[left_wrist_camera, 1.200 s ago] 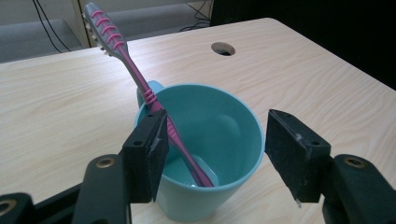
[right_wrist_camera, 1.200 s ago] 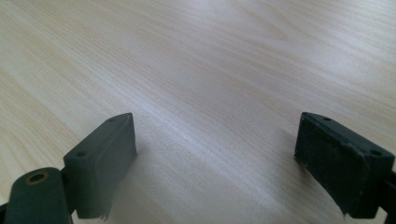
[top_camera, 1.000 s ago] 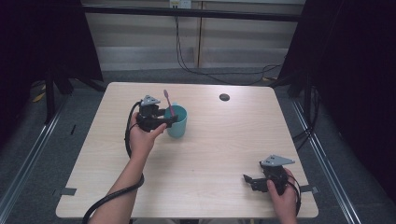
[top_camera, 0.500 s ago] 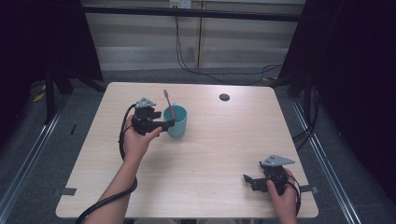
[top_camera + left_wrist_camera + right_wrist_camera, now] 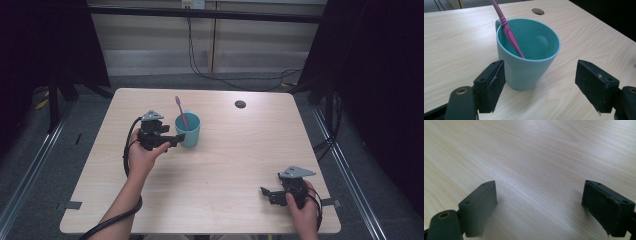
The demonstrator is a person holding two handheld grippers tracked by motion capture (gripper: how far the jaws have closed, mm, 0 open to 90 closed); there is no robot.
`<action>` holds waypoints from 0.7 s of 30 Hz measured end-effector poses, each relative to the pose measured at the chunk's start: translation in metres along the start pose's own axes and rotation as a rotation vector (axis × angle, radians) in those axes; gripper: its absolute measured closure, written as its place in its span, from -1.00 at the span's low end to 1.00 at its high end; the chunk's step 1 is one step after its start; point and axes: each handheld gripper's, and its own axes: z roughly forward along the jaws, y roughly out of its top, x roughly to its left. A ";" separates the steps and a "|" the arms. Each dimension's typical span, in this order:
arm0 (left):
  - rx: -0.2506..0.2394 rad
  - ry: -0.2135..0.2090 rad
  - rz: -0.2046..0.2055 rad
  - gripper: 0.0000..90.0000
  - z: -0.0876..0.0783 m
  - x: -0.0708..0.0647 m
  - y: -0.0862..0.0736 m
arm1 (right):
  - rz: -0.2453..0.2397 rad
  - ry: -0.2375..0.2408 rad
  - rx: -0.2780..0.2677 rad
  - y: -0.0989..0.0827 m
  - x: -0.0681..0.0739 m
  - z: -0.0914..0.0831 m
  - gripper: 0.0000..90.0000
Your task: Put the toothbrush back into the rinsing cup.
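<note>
- High view, nearest us: our right tongs (image 5: pixel 269 194) rest released on the counter (image 5: pixel 235 165), near its front right corner, grasping nothing.
- Farther in, our left tongs (image 5: pixel 176 140) have just been opening; their pads stand clear of the teal mug (image 5: pixel 188 131), which sits upright just beyond them.
- A pink toothbrush (image 5: pixel 508 32) leans inside the mug.
- We judge the drop-off done; next we back the left tongs straight away without nudging the mug.
- Beyond it, a dark cable hole (image 5: pixel 240 104).
</note>
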 end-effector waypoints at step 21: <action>0.022 0.006 -0.014 -0.50 -0.013 0.007 -0.022 | 0.000 0.000 0.000 0.000 0.000 0.000 -0.73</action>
